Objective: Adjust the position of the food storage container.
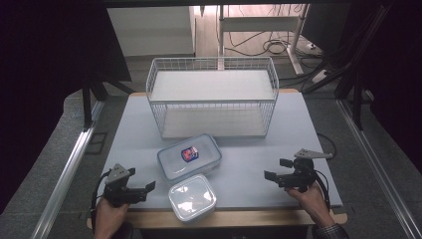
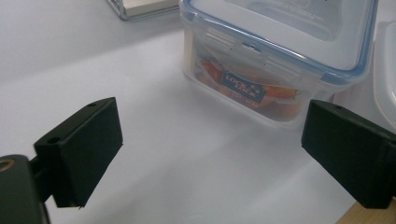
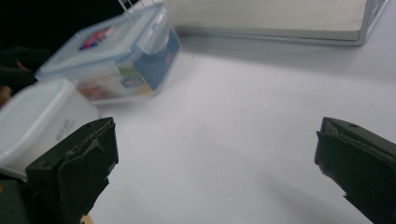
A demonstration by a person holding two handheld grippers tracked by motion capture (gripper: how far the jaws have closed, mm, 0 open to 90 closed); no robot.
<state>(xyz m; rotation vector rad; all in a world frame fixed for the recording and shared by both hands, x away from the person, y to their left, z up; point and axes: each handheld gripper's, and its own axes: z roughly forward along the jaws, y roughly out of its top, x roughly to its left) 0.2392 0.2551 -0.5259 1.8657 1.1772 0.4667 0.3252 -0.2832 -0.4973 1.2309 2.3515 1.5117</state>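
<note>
A clear box with a blue-rimmed lid (image 1: 189,156) and a red and blue label lies in the middle of the pale table (image 1: 249,149). A smaller box with a white lid (image 1: 192,197) sits just in front of it, near the front edge. My left gripper (image 1: 142,179) rests at the front left, its jaws open and empty, pointing right toward the two boxes. In the left gripper view the blue-lidded box (image 2: 280,60) stands a little beyond the open left gripper (image 2: 210,149). My right gripper (image 1: 277,169) is open at the front right, pointing left. Its own view shows the blue-lidded box (image 3: 116,51) and the white-lidded box (image 3: 42,116) ahead of the right gripper (image 3: 215,163).
A white wire basket (image 1: 214,97) with a shelf stands across the back of the table; its base (image 3: 280,18) shows in the right gripper view. Bare tabletop lies between the right gripper and the boxes. Metal rails (image 1: 64,174) run along both sides of the table.
</note>
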